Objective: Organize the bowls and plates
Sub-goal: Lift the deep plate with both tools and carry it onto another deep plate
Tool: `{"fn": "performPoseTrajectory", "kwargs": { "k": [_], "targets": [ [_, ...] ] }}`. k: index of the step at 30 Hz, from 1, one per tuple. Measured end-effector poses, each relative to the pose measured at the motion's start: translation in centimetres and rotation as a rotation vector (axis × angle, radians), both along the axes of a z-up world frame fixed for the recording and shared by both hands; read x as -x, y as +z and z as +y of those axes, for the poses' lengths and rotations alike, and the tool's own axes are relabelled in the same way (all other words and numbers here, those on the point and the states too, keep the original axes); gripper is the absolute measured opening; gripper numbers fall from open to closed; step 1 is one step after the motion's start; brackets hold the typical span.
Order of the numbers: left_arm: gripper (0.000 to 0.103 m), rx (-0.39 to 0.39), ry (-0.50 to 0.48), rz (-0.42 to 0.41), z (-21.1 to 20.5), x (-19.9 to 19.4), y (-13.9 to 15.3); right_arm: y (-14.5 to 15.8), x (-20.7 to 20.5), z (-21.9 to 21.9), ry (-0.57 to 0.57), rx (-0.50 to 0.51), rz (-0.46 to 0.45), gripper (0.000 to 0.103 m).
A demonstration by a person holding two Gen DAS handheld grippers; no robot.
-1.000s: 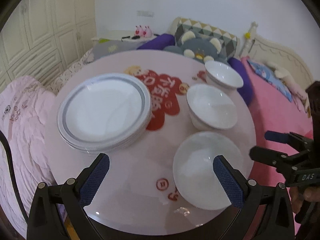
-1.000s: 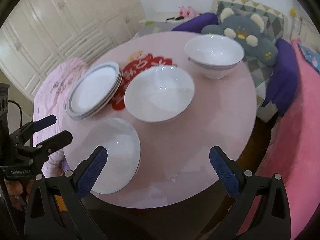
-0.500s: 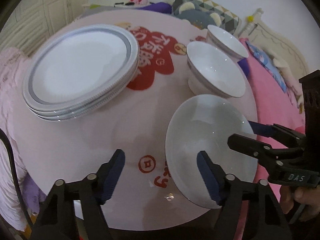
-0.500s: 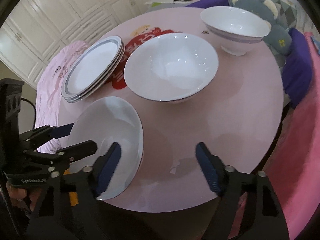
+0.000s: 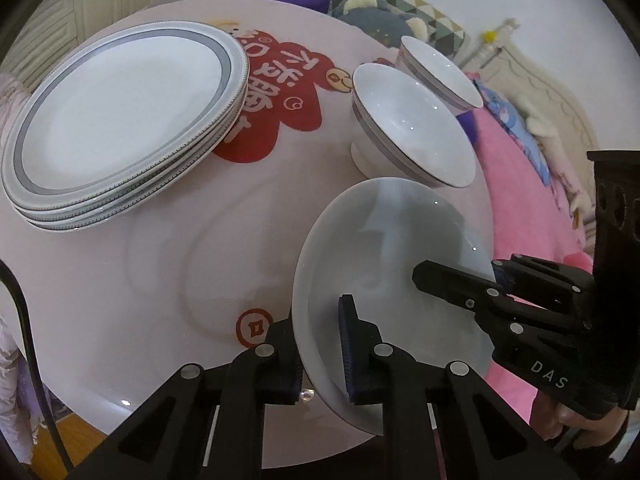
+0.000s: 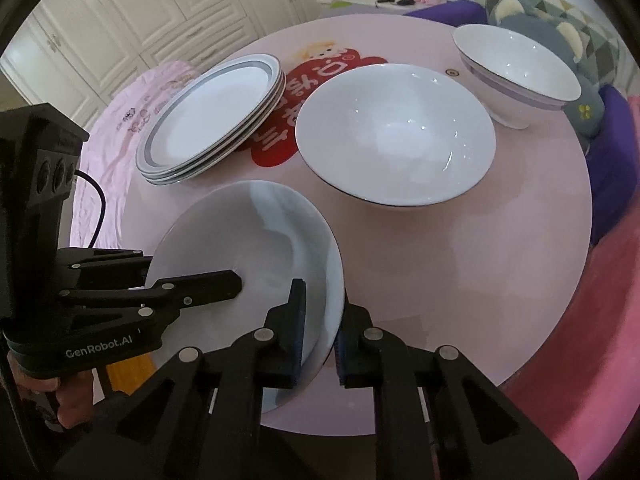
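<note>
A plain white plate lies at the near edge of the round pink table. My left gripper is shut on the plate's left rim, one finger above and one below. On the opposite rim my right gripper is shut the same way. A stack of grey-rimmed plates sits further back on the left. Two white bowls stand behind the plate, a wide one and a banded one.
A red printed emblem marks the table's middle. A bed with a pink cover and cushions lies beyond the table on the right. Cream wardrobe doors stand at the left, with a pink quilt below them.
Both grippers came down and in toward the plain white plate. Their jaws went from wide open to shut on its opposite rims.
</note>
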State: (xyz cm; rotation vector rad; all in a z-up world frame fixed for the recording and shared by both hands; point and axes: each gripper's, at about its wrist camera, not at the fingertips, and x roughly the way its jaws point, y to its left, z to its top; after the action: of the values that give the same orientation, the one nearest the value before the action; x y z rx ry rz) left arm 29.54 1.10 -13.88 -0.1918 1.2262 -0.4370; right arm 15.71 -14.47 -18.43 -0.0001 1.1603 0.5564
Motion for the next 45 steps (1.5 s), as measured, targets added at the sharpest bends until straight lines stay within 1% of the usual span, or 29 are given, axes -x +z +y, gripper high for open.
{"fn": "performPoseTrajectory", "kwargs": {
  "k": [7,15,18,20,23,26,29,36,40,45],
  "targets": [
    [0.011,-0.004,0.002,-0.02,0.1,1.0,0.9,0.7,0.1,0.1,-0.007,-0.013,-0.012,0.012],
    [0.011,-0.014,-0.003,-0.049,0.9,1.7,3.4,2.2,0.0,-0.1,-0.017,-0.037,-0.029,0.012],
    [0.012,-0.009,-0.008,-0.064,1.1,1.8,4.5,3.6,-0.2,-0.4,-0.024,-0.052,-0.053,0.012],
    [0.011,0.006,-0.016,-0.075,0.9,1.5,5.4,5.1,-0.6,-0.6,-0.034,-0.046,-0.091,0.012],
    [0.012,0.015,-0.032,-0.094,0.0,0.4,6.0,6.5,-1.7,-1.0,-0.057,-0.038,-0.121,0.012],
    [0.012,0.029,-0.04,-0.074,-0.4,-0.8,5.5,6.4,-2.4,-1.3,-0.07,-0.033,-0.108,0.012],
    [0.011,0.038,-0.039,-0.066,-0.4,-1.7,5.2,6.1,-3.0,-1.7,-0.082,-0.053,-0.089,0.012],
    [0.011,0.07,-0.034,-0.074,-0.5,-4.0,7.1,8.4,-4.8,-2.3,-0.088,-0.072,-0.093,0.012],
    [0.011,0.077,-0.048,-0.064,-1.1,-6.4,7.4,8.7,-7.0,-2.8,-0.091,-0.075,-0.065,0.012],
    [0.011,0.071,-0.054,-0.033,-2.5,-9.4,6.6,7.7,-9.7,-3.6,-0.108,-0.075,-0.007,0.012]
  ]
}}
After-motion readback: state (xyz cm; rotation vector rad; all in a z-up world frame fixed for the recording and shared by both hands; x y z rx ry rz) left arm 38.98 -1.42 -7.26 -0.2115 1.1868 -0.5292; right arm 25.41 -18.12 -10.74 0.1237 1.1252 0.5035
